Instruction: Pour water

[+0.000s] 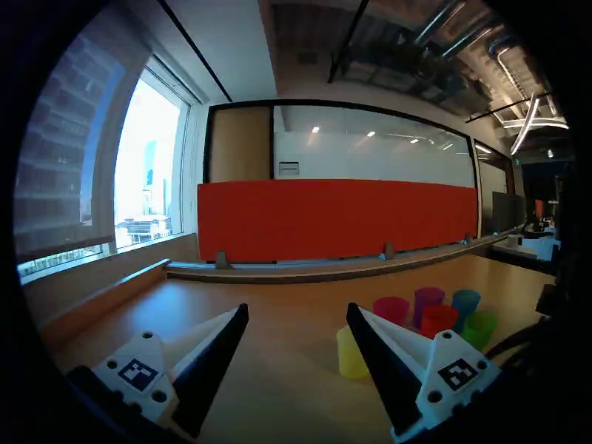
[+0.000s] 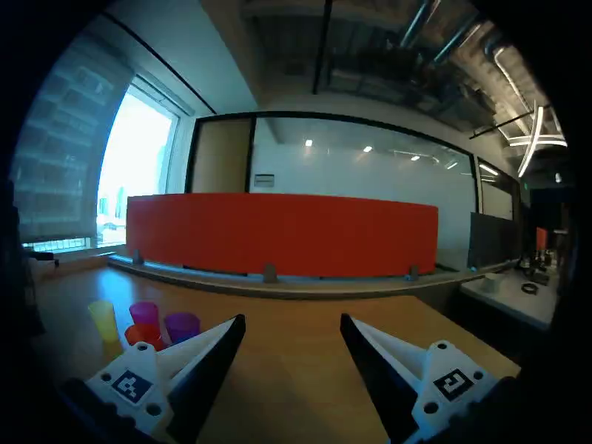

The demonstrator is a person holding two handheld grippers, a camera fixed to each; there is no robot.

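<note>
Forward, both grippers [image 1: 297, 306] [image 2: 292, 317] level, agape

- The right gripper [image 2: 292, 318] hangs over a wooden table [image 2: 296, 385], its two white fingers spread wide with nothing between them.
- Left of the left finger four cups stand close together: a yellow cup [image 2: 103, 317], a pink cup [image 2: 144, 311], a purple cup [image 2: 182, 324] and a red cup [image 2: 140, 334].
- A red partition [image 2: 281, 233] runs along the table's far edge.
- A bright window [image 2: 133, 177] is at the left.

Both views ride low over the wooden desk [image 1: 296, 355], facing the red divider [image 1: 333, 218]; the coloured cups [image 1: 436, 314] sit near-right in the left gripper view, lower-left in the right gripper view.
</note>
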